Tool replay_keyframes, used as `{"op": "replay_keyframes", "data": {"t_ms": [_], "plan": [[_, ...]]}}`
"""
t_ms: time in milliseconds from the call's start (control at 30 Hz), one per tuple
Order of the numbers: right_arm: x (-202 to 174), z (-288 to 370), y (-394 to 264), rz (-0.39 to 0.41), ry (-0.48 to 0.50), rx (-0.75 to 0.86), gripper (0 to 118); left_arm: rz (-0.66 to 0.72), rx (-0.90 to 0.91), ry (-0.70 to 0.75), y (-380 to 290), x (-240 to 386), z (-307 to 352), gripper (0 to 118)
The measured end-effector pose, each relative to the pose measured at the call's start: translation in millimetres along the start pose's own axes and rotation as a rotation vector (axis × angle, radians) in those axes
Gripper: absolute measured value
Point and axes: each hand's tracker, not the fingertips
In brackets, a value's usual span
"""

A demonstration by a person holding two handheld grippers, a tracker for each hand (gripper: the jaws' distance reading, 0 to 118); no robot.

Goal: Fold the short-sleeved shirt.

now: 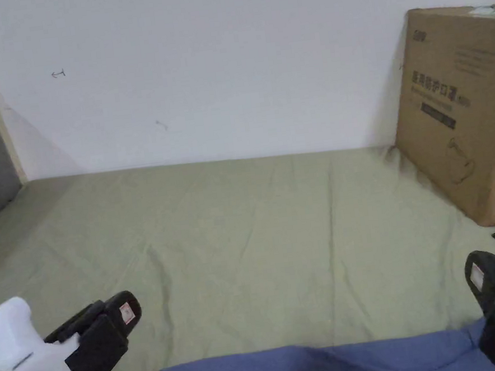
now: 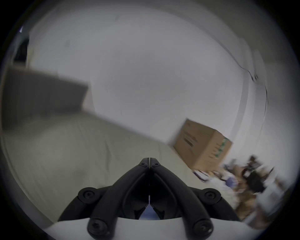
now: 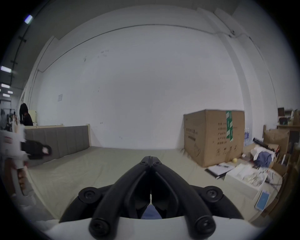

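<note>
Shirt (image 1: 319, 363) lies blue on the bed (image 1: 245, 223), near edge.
Left hand-held gripper (image 2: 149, 162) and right hand-held gripper (image 3: 150, 160) hover closed, empty; blind grabs could bunch it.

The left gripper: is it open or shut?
Shut. In the left gripper view, the left gripper has its jaws meeting at the tips, nothing visible between them.

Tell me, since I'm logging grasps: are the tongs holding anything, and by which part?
Both the left tongs and right tongs are closed with nothing between their tips. The blue fabric shirt lies below them; any hold cannot be told.
</note>
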Motion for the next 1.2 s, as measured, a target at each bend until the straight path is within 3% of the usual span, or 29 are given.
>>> {"op": "replay_keyframes", "data": {"t_ms": [67, 133, 167, 200, 233, 267, 300, 433, 500, 600, 700, 833, 867, 900, 933, 967, 1000, 1033, 1067, 1100, 1200], "plan": [[0.9, -2.8, -1.2, -0.052, 0.072, -0.076, 0, 0.313, -0.327, -0.131, 9.1, -59.9, -34.6, 0], [-1.5, -7.0, -7.1, -0.041, 0.085, -0.138, 0, 0.534, -0.468, -0.224, -0.3, -108.8, -60.6, 0], [-4.3, -10.3, -10.8, -0.024, 0.077, -0.167, 0, 0.563, -0.479, -0.226, -5.0, -130.7, -70.0, 3], [-7.6, -15.4, -13.5, -0.015, 0.079, -0.189, 0, 0.557, -0.485, -0.204, -7.4, -146.3, -76.2, 17], [-9.8, -20.1, -17.5, -0.012, 0.09, -0.211, 0, 0.559, -0.494, -0.204, -15.3, -159.2, -83.7, 44], [-12.1, -25.2, -21.8, -0.011, 0.105, -0.233, 0, 0.554, -0.505, -0.202, -18.4, -177.0, -92.1, 92], [-14.3, -29.4, -25.0, -0.009, 0.112, -0.252, 0, 0.551, -0.508, -0.192, -21.6, -188.3, -98.0, 117], [-27.2, -52.2, -39.9, 0.01, 0.123, -0.344, 0, 0.551, -0.538, -0.181, -42.9, -226.7, -123.2, 118], [-32.5, -62.9, -46.5, -0.007, 0.13, -0.387, 0, 0.607, -0.572, -0.225, -56.2, -237.9, -134.2, 118], [-39.8, -78.3, -57.4, -0.054, 0.135, -0.453, 0, 0.645, -0.567, -0.503, -66.0, -238.3, -155.3, 118], [-46.6, -94.4, -63.9, -0.086, 0.147, -0.492, 0, 0.862, -0.718, -0.629, -90.9, -240.9, -186.2, 118], [-53.5, -104.6, -66.2, -0.11, 0.156, -0.506, 0, 0.736, -0.757, -0.668, -93.2, -247.0, -215.3, 118], [-54.7, -104.0, -66.4, -0.116, 0.162, -0.504, 0, 0.691, -0.773, -0.632, -93.2, -246.4, -219.7, 111], [-55.3, -103.8, -66.7, -0.119, 0.169, -0.505, 0, 0.648, -0.778, -0.596, -94.8, -233.9, -217.7, 96], [-56.1, -103.7, -67.5, -0.119, 0.178, -0.511, 0, 0.566, -0.775, -0.515, -96.1, -231.9, -219.1, 63], [-57.2, -103.4, -68.8, -0.114, 0.182, -0.519, 0, 0.476, -0.791, -0.373, -101.3, -230.9, -221.4, 7], [-58.8, -102.7, -70.3, -0.107, 0.182, -0.526, 0, 0.405, -0.806, -0.246, -109.3, -230.0, -225.0, 7], [-59.6, -101.6, -72.1, -0.097, 0.182, -0.533, 0, 0.466, -0.801, -0.245, -113.5, -236.1, -221.7, 7], [-59.3, -100.2, -73.5, -0.091, 0.182, -0.538, 0, 0.545, -0.734, -0.362, -107.1, -225.8, -220.7, 7], [-58.7, -99.0, -74.3, -0.09, 0.181, -0.543, 0, 0.475, -0.772, -0.308, -110.7, -224.3, -221.8, 7], [-53.3, -94.0, -74.8, -0.122, 0.171, -0.566, 0, 0.467, -0.77, -0.265, -105.3, -218.2, -217.7, 7]]}}
